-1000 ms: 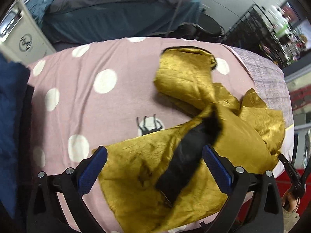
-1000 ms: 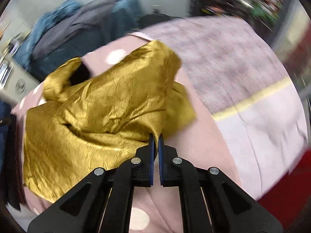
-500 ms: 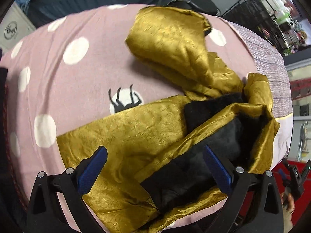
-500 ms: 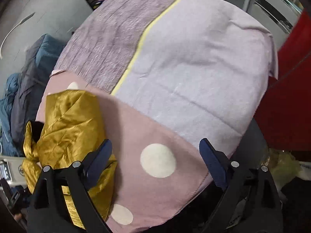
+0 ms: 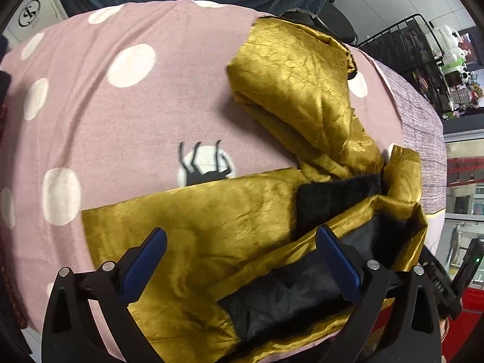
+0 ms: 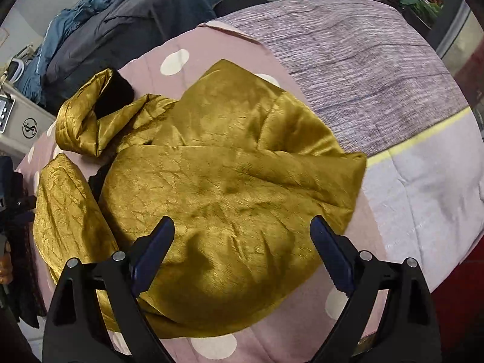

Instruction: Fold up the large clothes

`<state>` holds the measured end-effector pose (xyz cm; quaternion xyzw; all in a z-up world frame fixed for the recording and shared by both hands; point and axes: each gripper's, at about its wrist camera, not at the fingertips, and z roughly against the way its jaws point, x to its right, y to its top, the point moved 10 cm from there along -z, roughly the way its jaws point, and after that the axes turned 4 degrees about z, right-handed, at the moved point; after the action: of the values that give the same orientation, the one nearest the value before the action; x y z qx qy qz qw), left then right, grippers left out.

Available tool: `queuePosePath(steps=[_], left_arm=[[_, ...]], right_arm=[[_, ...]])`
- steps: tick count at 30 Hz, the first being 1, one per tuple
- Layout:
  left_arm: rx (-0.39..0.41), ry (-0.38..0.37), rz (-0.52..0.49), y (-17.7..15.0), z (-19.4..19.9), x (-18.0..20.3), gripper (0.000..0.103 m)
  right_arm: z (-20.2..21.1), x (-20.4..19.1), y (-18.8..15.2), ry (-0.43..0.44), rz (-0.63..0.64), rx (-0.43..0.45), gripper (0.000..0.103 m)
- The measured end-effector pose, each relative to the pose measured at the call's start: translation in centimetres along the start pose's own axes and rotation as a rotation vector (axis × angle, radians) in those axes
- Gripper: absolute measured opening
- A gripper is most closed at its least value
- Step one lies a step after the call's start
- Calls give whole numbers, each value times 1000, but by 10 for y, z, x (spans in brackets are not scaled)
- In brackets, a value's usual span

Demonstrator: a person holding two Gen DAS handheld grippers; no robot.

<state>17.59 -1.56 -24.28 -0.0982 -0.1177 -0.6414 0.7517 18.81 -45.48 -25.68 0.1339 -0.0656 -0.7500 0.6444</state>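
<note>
Lying rumpled on the pink polka-dot blanket [image 5: 127,127]: gold satin jacket [image 6: 230,187], black lining [image 5: 290,290] showing, one sleeve [image 5: 296,90] bunched, nothing squared into a fold yet. Hovering above it, jaws spread wide and gripping nothing: left gripper [image 5: 242,260] and right gripper [image 6: 242,251]. Flattening and folding remaining, judging by this.

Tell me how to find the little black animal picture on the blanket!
Start at the big pink blanket with white dots. Look beside the shiny gold jacket, along its flat edge. One white dot there has a black animal with long legs printed on it; all the other dots are plain white.
</note>
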Motion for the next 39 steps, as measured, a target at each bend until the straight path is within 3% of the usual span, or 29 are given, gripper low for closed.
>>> queuePosePath(steps=[7,12,13,15,16,17,18,20,22,23,25,28,31,33,35,37,39], left_arm=[[-23,-51,-20,31,-42,48,96],[-60,-64,-71,50,-84,88,96],[-68,-63,-78,52,-93,93,96],[-82,-17,-61,60,-112,94,96],[-85,1,-40,63,-117,91,94],[-82,-9,-6,67,-121,89,90],[-75,-60,41,71,-123,90,84],[-64,-124,90,74,-121,90,45],[-38,-129,73,77,-113,88,31],[-24,-140,59,79,-108,89,23],[22,-166,19,83,-90,91,17],[92,-191,10,89,-60,86,13],[186,-229,56,101,-21,71,12],[258,-214,89,112,8,50,11],[318,-190,107,118,34,29,11],[387,-147,133,125,64,0,11],[429,-127,168,120,87,-24,11]], right_arm=[[-15,-49,-50,19,271,-124,90],[-30,-52,-80,-54,409,-167,89],[-34,-50,-83,-58,411,-174,82],[-40,-42,-84,-82,399,-185,55],[-42,-37,-83,-99,386,-189,28],[-42,-33,-82,-104,372,-188,15],[-40,-29,-80,-95,348,-178,12],[-35,-22,-73,-97,306,-151,3],[-29,-10,-64,-119,264,-119,1],[-24,-4,-57,-126,232,-95,1],[-13,10,-44,-130,168,-52,1],[-5,28,-29,-122,86,-35,1],[-6,43,-30,-51,-10,-78,4],[-6,42,-35,-25,-31,-101,24],[-1,31,-43,-2,18,-93,78],[4,8,-50,21,112,-59,80],[-3,-23,-68,31,248,-89,80]])
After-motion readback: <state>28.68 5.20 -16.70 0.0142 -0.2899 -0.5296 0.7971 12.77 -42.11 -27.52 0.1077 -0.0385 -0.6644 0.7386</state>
